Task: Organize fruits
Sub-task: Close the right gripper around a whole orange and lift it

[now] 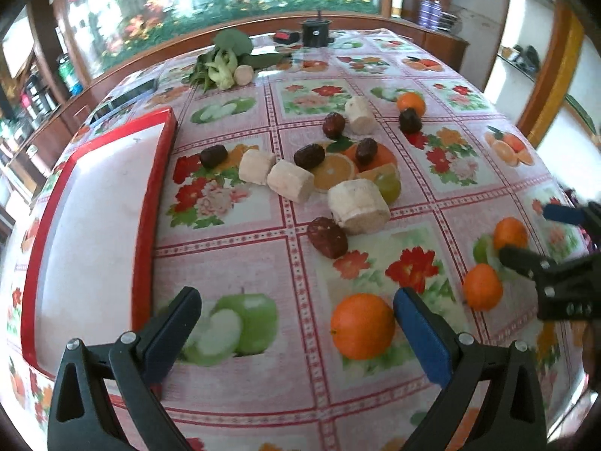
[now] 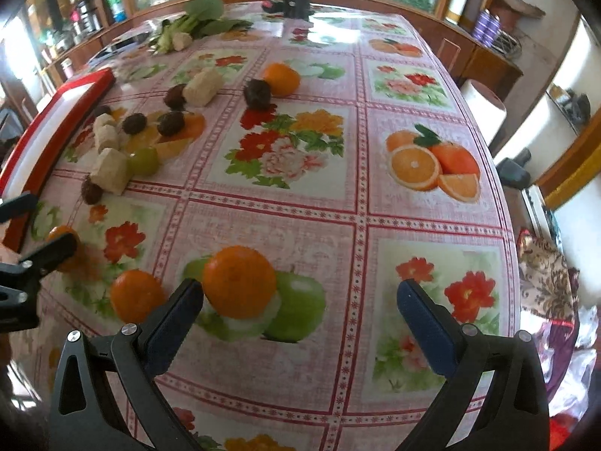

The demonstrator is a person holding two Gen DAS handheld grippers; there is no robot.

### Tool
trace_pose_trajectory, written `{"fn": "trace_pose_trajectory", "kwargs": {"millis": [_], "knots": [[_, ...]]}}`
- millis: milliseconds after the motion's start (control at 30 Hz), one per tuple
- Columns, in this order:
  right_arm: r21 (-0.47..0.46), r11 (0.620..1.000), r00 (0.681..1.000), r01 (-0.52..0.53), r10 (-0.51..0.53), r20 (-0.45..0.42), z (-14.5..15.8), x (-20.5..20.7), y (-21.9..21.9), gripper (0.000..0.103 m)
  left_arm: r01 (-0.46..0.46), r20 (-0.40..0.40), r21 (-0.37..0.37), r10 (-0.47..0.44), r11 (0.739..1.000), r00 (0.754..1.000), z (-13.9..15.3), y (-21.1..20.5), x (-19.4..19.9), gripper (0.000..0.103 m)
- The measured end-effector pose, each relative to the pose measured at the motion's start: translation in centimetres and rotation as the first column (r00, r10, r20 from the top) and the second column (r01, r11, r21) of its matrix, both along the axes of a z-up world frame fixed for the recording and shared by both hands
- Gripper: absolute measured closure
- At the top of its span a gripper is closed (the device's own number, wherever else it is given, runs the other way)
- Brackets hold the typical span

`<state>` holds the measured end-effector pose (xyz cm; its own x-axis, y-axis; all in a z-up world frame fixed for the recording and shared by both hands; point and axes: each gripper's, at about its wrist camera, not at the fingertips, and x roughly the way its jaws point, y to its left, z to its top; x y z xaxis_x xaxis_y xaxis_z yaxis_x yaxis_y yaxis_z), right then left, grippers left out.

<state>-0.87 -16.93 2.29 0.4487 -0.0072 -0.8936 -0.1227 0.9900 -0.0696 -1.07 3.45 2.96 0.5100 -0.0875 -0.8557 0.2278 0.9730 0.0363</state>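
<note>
My left gripper (image 1: 296, 312) is open low over the tablecloth, with an orange (image 1: 362, 326) resting against the inside of its right finger. Two more oranges (image 1: 482, 285) (image 1: 510, 233) lie to the right, by my open right gripper (image 1: 533, 235). In the right wrist view my right gripper (image 2: 300, 300) has one orange (image 2: 239, 282) just inside its left fingertip and another orange (image 2: 137, 295) outside it. Dark dates (image 1: 327, 236) and pale cut pieces (image 1: 358, 206) are scattered mid-table. A fourth orange (image 1: 411, 103) sits farther back. The red-rimmed white tray (image 1: 157, 203) holds nothing.
Leafy greens (image 1: 225, 56) and a black pot (image 1: 315, 32) stand at the far end. The cloth carries printed fruit pictures that are flat. In the right wrist view the table's edge runs down the right side, with a white roll (image 2: 484, 109) beyond it.
</note>
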Motion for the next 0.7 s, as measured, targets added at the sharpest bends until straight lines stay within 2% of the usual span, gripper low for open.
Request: {"fn": "trace_pose_trajectory", "kwargs": {"millis": [133,267,333,400,467,533,700], "knots": [[0.001,1.0,1.0,-0.021,0.021,-0.007,0.1,0.3,0.6,0.004,0.062,-0.015,-0.057,-0.063,0.996,0.998,0.5,0.8,-0.7,0.0],[0.053,0.998,0.998,-0.044,0.047,-0.049,-0.4,0.2,0.5,0.031,0.128,-0.01,-0.093,-0.13,0.987,0.991,0.8,0.5,-1.5,0.0],[0.074,0.996,0.998,-0.049,0.052,-0.037,-0.4,0.1,0.4,0.036,0.157,-0.027,-0.111,-0.161,0.981,0.987,0.8,-0.2,-1.6,0.0],[0.1,0.993,0.997,-0.066,0.069,-0.028,-0.2,0.0,0.5,0.06,0.188,-0.044,-0.136,-0.196,0.973,0.98,0.7,-1.4,-1.8,0.0],[0.115,0.99,0.996,-0.082,0.085,-0.02,0.1,-0.2,0.7,0.07,0.217,-0.056,-0.156,-0.227,0.964,0.972,0.7,-2.8,-2.0,0.0],[0.093,0.992,0.996,-0.083,0.084,-0.007,0.2,-0.5,0.7,0.07,0.24,-0.066,-0.167,-0.254,0.956,0.965,0.6,-4.0,-2.2,0.0],[0.12,0.991,0.998,-0.057,0.057,0.001,0.4,-1.3,-0.8,0.07,0.26,-0.07,-0.2,-0.279,0.945,0.958,0.7,-5.9,-2.1,0.002]]}}
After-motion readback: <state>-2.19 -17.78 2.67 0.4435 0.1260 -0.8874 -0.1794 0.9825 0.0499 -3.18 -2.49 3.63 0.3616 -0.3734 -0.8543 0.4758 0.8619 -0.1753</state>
